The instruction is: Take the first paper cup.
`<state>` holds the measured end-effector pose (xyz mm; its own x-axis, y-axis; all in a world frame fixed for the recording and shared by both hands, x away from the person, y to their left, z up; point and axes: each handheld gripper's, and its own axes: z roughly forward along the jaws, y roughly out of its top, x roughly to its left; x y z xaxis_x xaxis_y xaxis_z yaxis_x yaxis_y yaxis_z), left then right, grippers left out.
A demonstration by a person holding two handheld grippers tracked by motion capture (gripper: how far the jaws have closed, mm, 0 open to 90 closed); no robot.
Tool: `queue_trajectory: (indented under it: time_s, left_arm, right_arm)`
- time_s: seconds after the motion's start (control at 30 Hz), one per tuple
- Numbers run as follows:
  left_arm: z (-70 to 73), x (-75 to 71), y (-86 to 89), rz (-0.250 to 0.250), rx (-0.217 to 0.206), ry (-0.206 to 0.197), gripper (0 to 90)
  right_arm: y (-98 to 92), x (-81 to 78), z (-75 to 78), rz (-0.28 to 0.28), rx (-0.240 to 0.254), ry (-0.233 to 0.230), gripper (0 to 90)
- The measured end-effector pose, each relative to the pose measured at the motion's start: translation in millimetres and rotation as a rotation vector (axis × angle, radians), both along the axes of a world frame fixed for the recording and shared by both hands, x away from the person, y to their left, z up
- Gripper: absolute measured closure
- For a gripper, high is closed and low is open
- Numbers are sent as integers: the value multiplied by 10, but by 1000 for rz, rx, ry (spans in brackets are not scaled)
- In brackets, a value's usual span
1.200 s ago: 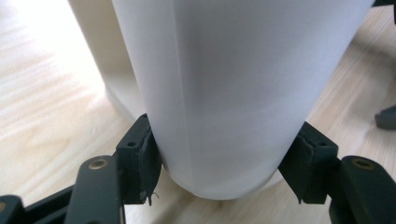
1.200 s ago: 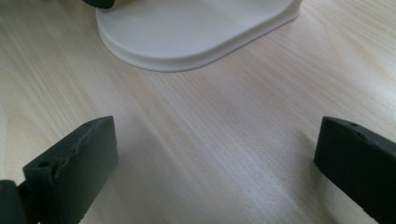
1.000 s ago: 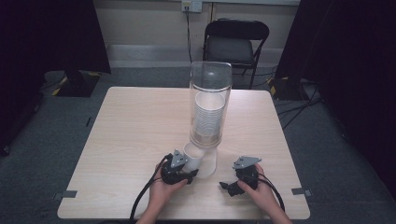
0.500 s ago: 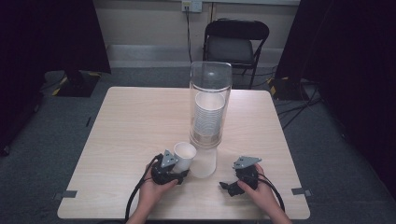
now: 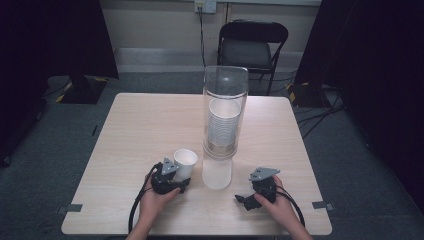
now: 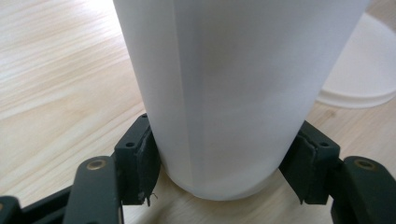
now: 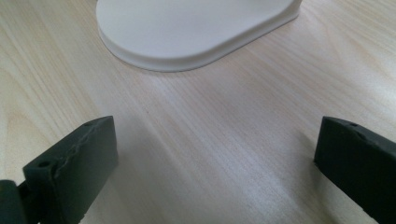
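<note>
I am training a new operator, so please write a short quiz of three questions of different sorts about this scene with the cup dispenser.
1. True or false: the left gripper is shut on the white paper cup.
2. Multiple choice: where does the rest of the cup stack sit? A) on the folding chair B) inside the clear tube C) in the right gripper
3. Fill in: the fingers of the right gripper are ____, with only bare table between them.

Key: 1 true; 2 B; 3 open
</note>
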<state>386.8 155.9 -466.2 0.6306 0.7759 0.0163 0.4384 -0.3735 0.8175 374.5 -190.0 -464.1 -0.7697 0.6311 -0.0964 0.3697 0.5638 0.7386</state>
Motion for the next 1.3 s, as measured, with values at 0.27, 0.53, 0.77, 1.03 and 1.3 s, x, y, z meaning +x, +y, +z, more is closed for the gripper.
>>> queue_trajectory:
  time_s: [0.27, 0.53, 0.77, 1.03, 1.3]
  left_arm:
    - [-4, 5, 51, 10, 18, -10, 351]
    - [-4, -9, 61, -10, 32, -16, 351]
    - [-14, -126, 61, -78, 8, -9, 354]
    - [2, -332, -10, -203, -6, -21, 354]
    - [-9, -395, -100, -262, -15, 1, 353]
  right_arm:
    - [0, 0, 0, 0, 0, 0, 0]
    - [0, 0, 0, 1, 0, 0, 0]
    - [10, -24, 2, -7, 2, -14, 19]
    - [279, -89, 153, -21, 75, -91, 134]
    - [520, -81, 205, -57, 156, -71, 138]
